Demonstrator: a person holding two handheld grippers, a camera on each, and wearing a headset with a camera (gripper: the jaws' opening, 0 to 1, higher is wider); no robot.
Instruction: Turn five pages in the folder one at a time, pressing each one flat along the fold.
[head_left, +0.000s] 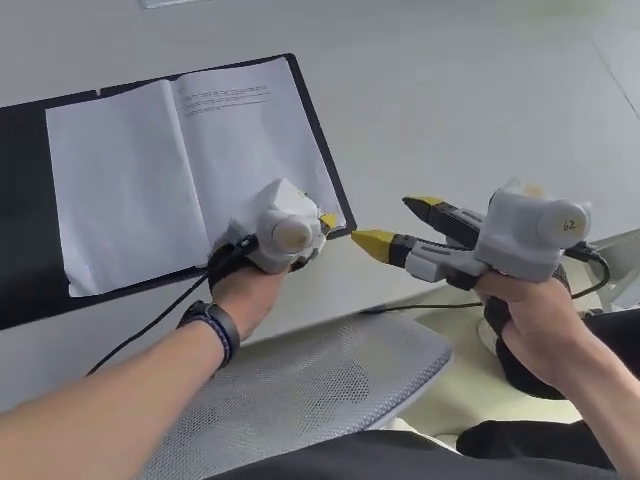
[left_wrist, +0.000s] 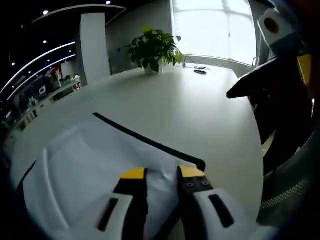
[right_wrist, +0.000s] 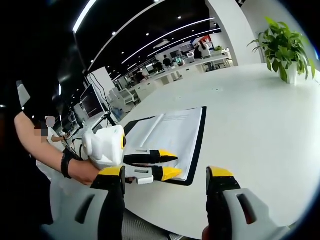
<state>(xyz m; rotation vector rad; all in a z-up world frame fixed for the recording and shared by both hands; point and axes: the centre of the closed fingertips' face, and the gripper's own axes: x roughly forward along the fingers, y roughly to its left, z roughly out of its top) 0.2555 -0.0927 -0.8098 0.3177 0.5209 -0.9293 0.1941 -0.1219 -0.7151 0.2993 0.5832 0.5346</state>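
A black folder (head_left: 22, 290) lies open on the white table, with a blank left page (head_left: 120, 190) and a right page (head_left: 250, 140) that has a few lines of print at its top. My left gripper (head_left: 325, 225) is at that page's bottom right corner. In the left gripper view the jaws of my left gripper (left_wrist: 162, 174) stand narrowly apart, with a wrinkled bit of the page (left_wrist: 90, 160) pinched between them. My right gripper (head_left: 385, 220) hovers open just right of the folder, nothing between its fingers. The right gripper view looks past my right gripper (right_wrist: 166, 171) at the left gripper (right_wrist: 176, 166) and the folder (right_wrist: 198, 150).
A grey mesh chair seat (head_left: 320, 380) sits below the table's near edge. A potted plant (left_wrist: 152, 50) stands far across the table, also seen as the plant (right_wrist: 285, 45). A black cable (head_left: 150, 325) trails from the left gripper.
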